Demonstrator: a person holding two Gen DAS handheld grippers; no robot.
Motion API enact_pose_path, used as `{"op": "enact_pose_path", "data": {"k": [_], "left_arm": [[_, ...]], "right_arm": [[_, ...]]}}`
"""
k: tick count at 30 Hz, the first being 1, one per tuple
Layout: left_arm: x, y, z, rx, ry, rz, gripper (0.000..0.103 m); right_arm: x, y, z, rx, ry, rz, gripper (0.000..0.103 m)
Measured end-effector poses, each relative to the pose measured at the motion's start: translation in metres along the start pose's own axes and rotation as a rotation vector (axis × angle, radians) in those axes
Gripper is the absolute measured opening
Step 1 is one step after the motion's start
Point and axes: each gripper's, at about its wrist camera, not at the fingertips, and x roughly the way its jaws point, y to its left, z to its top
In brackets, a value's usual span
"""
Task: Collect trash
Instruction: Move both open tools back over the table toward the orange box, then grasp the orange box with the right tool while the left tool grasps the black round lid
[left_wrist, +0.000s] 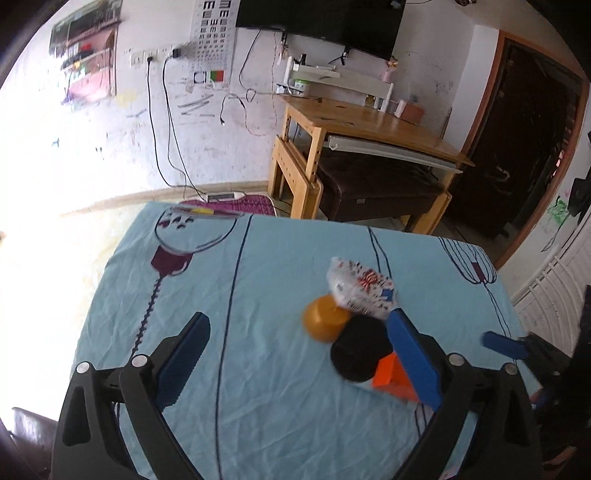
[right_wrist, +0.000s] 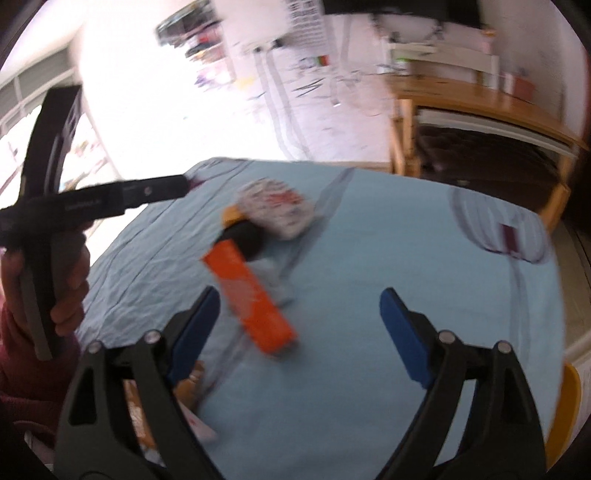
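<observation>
A white scribbled wall (left_wrist: 92, 147) carries an eye chart (left_wrist: 211, 40) and a dark television (left_wrist: 317, 26) (cables dangling below); a wooden desk (left_wrist: 369, 122) stands beside a dark door (left_wrist: 524, 140).

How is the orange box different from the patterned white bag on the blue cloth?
The orange box is long, flat-sided and one plain colour; the patterned white bag is rounded, crumpled and printed in red and blue. The box lies nearer the right tongs; the bag lies farther back. The bag overlaps a yellow cup; the box does not touch it. Both rest on the blue cloth, touching a black round thing.
</observation>
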Motion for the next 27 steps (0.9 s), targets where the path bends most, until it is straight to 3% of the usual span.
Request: {"op": "enact_pose_path", "data": {"k": [3,7,11,17,19,20,27], "left_arm": [[0.003,0.011,-0.002,-0.021,0.019,-0.053,0.091],[0.011,0.016,-0.001,-0.034,0.029,-0.066,0.091],[0.02,0.011,0.0,-0.025,0.048,-0.066,0.091],[0.029,-0.004,-0.001,0.003,0.071,-0.07,0.091],[0.03,-0.011,-0.001,0.014,0.078,-0.075,0.091],[0.03,-0.014,-0.002,0.018,0.083,-0.08,0.091],[0.04,-0.043,-0.005,0.042,0.129,-0.117,0.091]], "right_arm": [[0.018,0.015,0.004,-0.038,0.049,0.005,0.085],[0.032,0.024,0.005,-0.059,0.093,-0.007,0.084],[0.037,0.027,0.0,-0.093,0.123,-0.048,0.054],[0.023,0.016,-0.008,-0.067,0.09,-0.041,0.047],[0.015,0.008,-0.009,-0.025,0.07,-0.019,0.041],[0.011,0.003,-0.011,-0.003,0.066,-0.009,0.028],[-0.001,-0.028,-0.022,0.067,0.044,-0.03,0.026]]}}
